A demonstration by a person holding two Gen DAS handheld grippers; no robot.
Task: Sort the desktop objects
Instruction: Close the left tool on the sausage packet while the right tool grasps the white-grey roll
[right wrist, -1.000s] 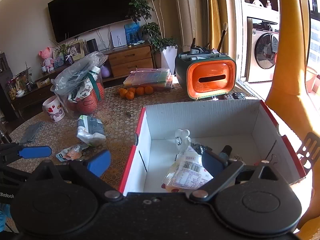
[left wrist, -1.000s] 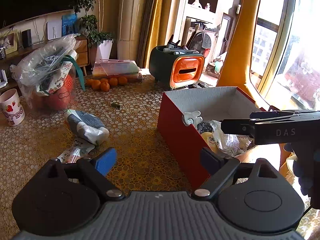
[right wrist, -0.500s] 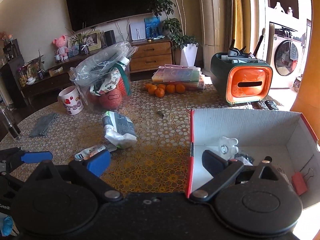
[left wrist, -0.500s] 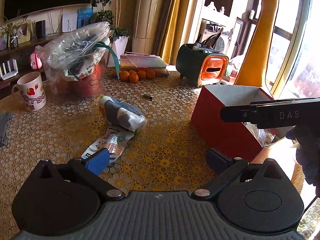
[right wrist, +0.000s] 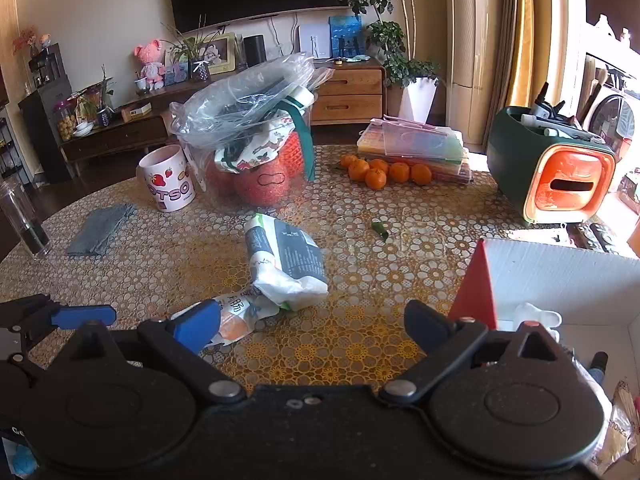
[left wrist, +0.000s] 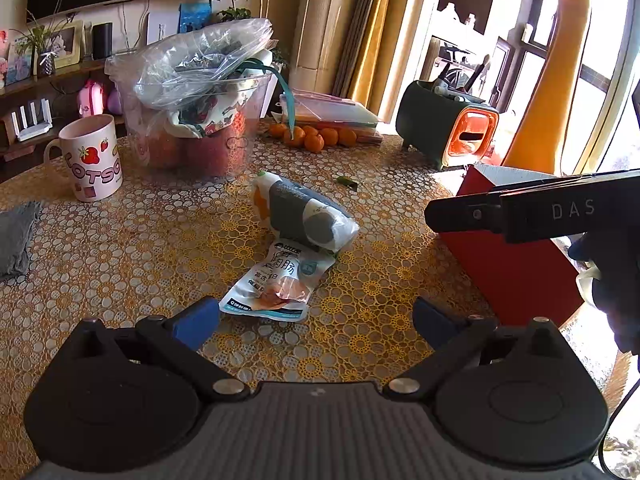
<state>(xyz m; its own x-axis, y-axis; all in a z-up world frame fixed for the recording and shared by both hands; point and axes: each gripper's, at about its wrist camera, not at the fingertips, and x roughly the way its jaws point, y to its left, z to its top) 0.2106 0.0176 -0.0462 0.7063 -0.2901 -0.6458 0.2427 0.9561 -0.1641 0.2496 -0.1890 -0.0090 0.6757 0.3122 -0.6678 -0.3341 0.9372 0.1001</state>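
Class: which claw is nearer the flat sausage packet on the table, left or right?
Left. The left claw opens right over the sausage packet; the right claw sits off to its side, nearer the red box.

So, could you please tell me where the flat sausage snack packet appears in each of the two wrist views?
Left wrist view: the sausage packet lies at centre, on the tablecloth just ahead of the open fingers, below the grey wrapped pack.
Right wrist view: the sausage packet sits lower left of centre, partly hidden behind the blue fingertip.
Shared landmark: the strawberry mug, at the left in both.
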